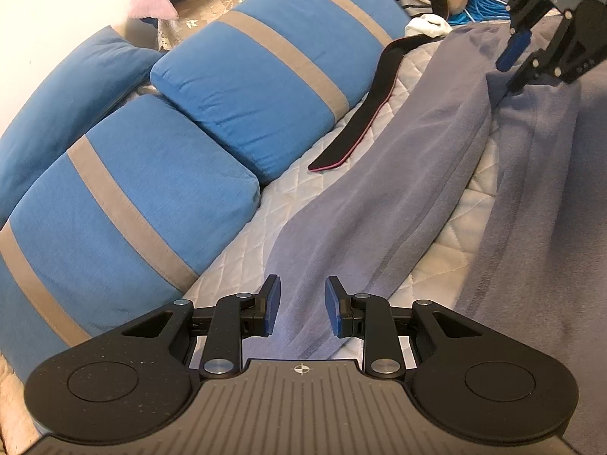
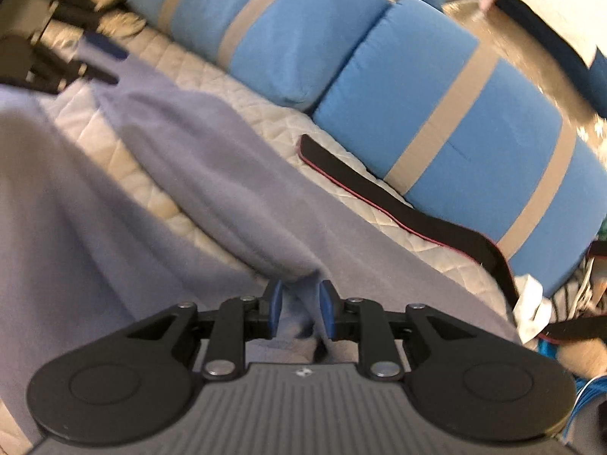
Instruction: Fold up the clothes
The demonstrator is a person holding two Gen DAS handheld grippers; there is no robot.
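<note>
**Lavender garment spread on the quilted bed**

A soft lavender-grey garment (image 1: 379, 159) is laid out in long, rumpled folds across the white quilted bed cover (image 1: 242, 250). One bunched edge is raised, and a gap of cover is exposed between two lengths.

Soft matt fleece garment (image 1: 364, 174); quilted cloth mattress cover (image 1: 242, 258).

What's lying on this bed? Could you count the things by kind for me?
Blue cushions with grey stripes: 2
Plain blue cushions: 1
Lavender garments: 1
Black straps with red edging: 1
Total: 5
</note>
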